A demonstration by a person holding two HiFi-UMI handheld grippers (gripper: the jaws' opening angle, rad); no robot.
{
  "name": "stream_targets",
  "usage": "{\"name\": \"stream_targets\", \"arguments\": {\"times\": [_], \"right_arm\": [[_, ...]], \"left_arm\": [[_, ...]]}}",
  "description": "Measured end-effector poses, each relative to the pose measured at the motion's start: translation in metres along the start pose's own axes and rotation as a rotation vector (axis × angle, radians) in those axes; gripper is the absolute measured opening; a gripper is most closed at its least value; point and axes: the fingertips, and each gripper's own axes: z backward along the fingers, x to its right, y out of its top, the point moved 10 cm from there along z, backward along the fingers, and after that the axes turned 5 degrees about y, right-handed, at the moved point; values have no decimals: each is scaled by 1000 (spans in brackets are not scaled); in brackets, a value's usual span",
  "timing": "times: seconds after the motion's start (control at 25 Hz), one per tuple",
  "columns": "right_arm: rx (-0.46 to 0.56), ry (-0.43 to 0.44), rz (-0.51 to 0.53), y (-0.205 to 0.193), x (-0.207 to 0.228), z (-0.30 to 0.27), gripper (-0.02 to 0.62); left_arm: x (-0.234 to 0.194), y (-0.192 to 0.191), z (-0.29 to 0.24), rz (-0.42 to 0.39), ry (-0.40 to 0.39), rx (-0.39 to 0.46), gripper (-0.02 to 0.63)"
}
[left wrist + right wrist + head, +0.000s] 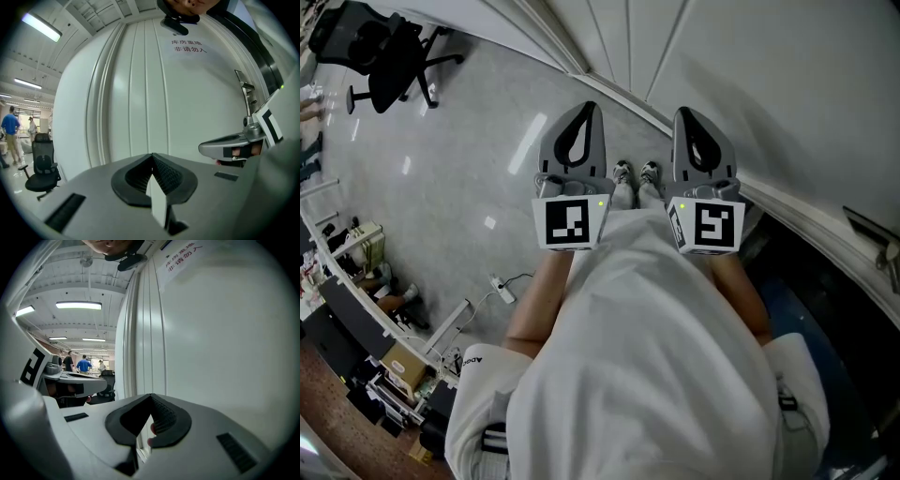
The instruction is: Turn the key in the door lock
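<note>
left gripper (586, 112) closed, empty | right gripper (686, 116) closed, empty | white door (787, 84) ahead | office chair (394, 52) far left

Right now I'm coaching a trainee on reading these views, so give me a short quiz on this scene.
1. True or false: the right claw is clamped on a key.
2. What stands on the floor off to the person's left? A) office chair B) ladder C) bicycle
3. Fill in: the left claw and the right one both point at a white ____.
Key: 1 false; 2 A; 3 door.
</note>
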Motion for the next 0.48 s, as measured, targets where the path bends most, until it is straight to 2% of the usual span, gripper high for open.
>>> {"name": "stream_targets", "arguments": {"times": [0.48], "right_arm": [[-1, -9, 11, -8, 0, 11, 5]], "left_arm": [[8, -10, 4, 5, -5, -15, 9]]}}
